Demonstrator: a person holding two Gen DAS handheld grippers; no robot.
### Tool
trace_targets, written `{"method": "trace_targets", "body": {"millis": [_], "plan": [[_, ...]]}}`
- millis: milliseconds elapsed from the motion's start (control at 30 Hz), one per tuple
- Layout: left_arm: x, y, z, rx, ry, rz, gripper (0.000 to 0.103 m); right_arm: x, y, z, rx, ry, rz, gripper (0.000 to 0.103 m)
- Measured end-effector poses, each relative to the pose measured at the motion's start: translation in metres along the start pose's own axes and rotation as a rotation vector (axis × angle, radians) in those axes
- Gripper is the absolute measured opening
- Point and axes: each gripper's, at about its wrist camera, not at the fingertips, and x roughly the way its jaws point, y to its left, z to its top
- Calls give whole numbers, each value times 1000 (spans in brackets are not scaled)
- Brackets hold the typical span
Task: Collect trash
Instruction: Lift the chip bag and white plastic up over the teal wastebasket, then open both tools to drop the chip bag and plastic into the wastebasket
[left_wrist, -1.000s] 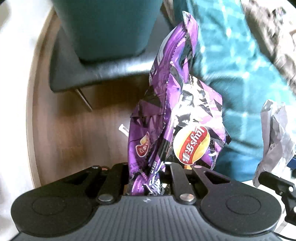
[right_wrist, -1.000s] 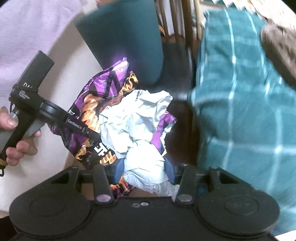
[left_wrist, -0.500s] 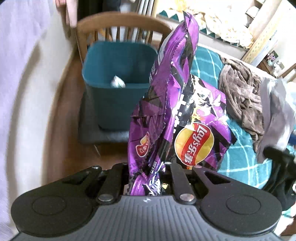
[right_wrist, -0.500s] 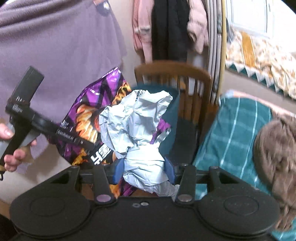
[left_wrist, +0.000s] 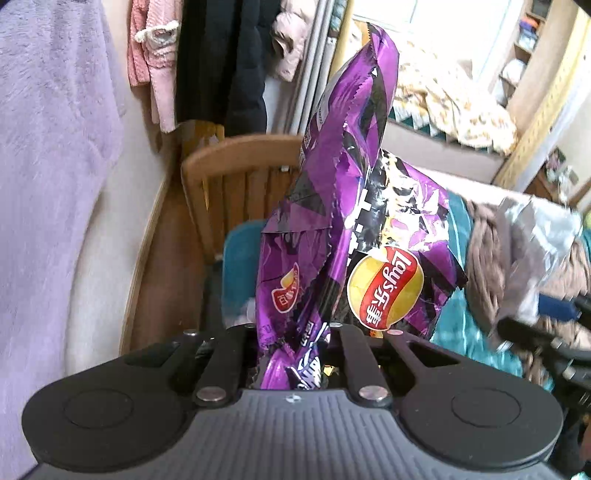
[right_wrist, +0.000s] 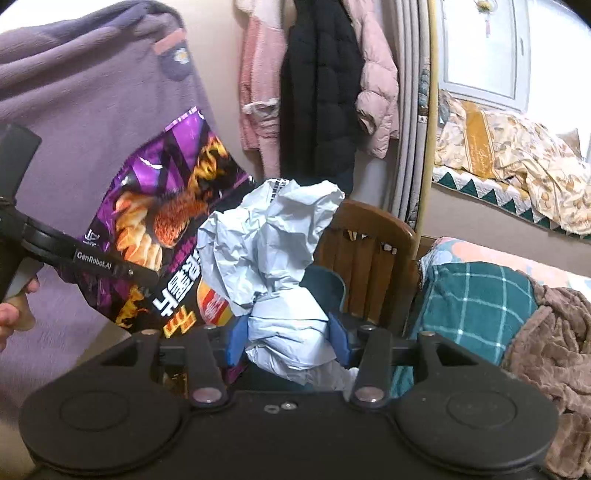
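1. Since a second ago both cameras have tipped upward: they looked down at the floor and the side of the bin, and now they take in the hanging coats (right_wrist: 321, 92), the chair (left_wrist: 240, 177) back and the bed. Both loads sit in the jaws just as they did.
2. The left gripper (left_wrist: 295, 354) has its jaws pinched narrow on the bottom edge of the chip bag (left_wrist: 351, 221), which stands up tall and crumpled in front of the lens.
3. The right gripper (right_wrist: 286, 339) has its blue pads (right_wrist: 338, 338) pressed on either side of the paper wad (right_wrist: 273, 251), a pale crumpled ball rising above them.
4. The teal bin (left_wrist: 238, 266) sits on the chair seat, mostly hidden behind the bag in the left view; in the right view only a piece of its rim shows beside the wad. Some pale scrap seems to lie inside it already, though little of it shows.
5. Progress, as I judge it: both pieces are picked up and carried close to the bin, so the gathering part is done for these two.
6. Left to do: bring each gripper over the bin mouth and let go, one after the other or together. Neither piece is over the opening yet as far as I can tell.
7. Whether more trash lies elsewhere in the room cannot be told from these views.
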Motion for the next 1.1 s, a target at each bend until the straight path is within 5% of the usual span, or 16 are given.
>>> {"method": "trace_targets", "body": {"millis": [267, 633, 1100], "plan": [[84, 43, 53, -45, 104, -60, 11, 94, 12, 42, 77, 70, -57, 46], [192, 18, 32, 159, 277, 4, 11, 216, 11, 11, 177, 288, -144, 46], [269, 3, 11, 282, 455, 27, 11, 282, 13, -27, 146, 474, -183, 47]]}}
